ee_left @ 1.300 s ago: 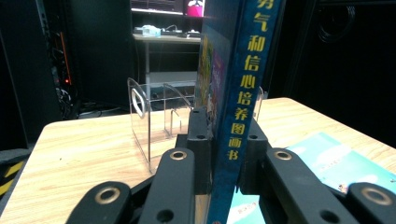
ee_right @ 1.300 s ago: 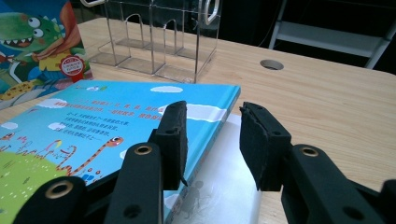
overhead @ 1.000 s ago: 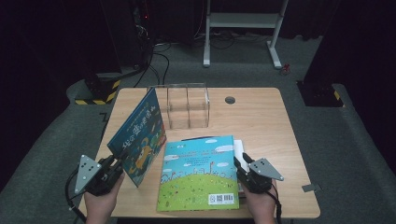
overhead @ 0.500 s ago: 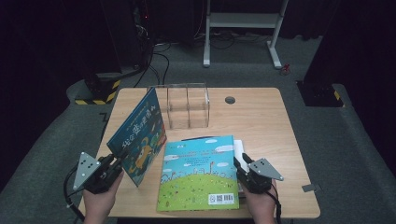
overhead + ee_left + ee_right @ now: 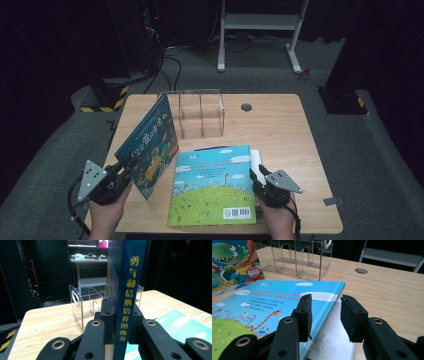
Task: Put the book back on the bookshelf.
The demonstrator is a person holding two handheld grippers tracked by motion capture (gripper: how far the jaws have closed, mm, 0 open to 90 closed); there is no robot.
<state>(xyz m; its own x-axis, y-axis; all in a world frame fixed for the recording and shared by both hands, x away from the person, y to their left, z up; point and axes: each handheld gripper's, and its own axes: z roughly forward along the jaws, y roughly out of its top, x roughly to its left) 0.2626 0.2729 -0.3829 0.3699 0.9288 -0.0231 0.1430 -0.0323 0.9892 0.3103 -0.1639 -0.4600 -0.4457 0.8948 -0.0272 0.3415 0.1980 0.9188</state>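
Progress looks early: the left gripper [image 5: 117, 322] clamps the spine of the upright dinosaur book [image 5: 147, 147], the clear rack [image 5: 201, 112] ahead of it unfilled, while the right gripper [image 5: 325, 315] rests parted beside the flat sky-blue book [image 5: 215, 185].

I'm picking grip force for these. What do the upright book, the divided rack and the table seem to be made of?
Upright book: likely glossy printed card cover, shiny spine, clamped by the left gripper. Rack: clear, rigid, probably acrylic; the table shows through it. Table: pale wood-grain top, possibly laminate.
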